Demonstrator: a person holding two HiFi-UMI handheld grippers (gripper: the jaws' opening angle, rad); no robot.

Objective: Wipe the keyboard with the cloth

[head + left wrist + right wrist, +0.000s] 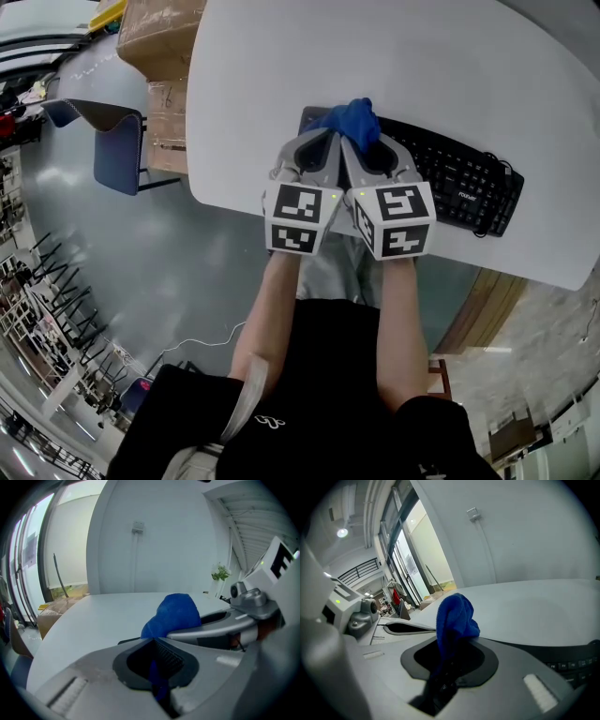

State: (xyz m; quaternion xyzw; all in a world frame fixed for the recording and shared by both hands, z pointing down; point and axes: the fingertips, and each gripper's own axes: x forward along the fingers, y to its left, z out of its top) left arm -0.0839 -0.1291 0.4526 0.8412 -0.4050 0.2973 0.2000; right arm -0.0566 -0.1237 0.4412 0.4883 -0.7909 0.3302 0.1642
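A black keyboard [459, 178] lies on the white table [375, 56], close to its near edge. A bunched blue cloth [352, 117] stands up over the keyboard's left end. My left gripper [328, 134] and right gripper [361, 141] sit side by side, tips meeting at the cloth. In the left gripper view the left gripper [153, 640] is shut with a strip of the blue cloth [173, 613] pinched between its jaws. In the right gripper view the right gripper [454, 641] is shut on the blue cloth [452, 616], and part of the keyboard [576, 660] shows at lower right.
A blue chair [117, 150] and cardboard boxes [159, 37] stand left of the table. The table's near edge runs just below the grippers. A small plant [220, 573] stands at the table's far side.
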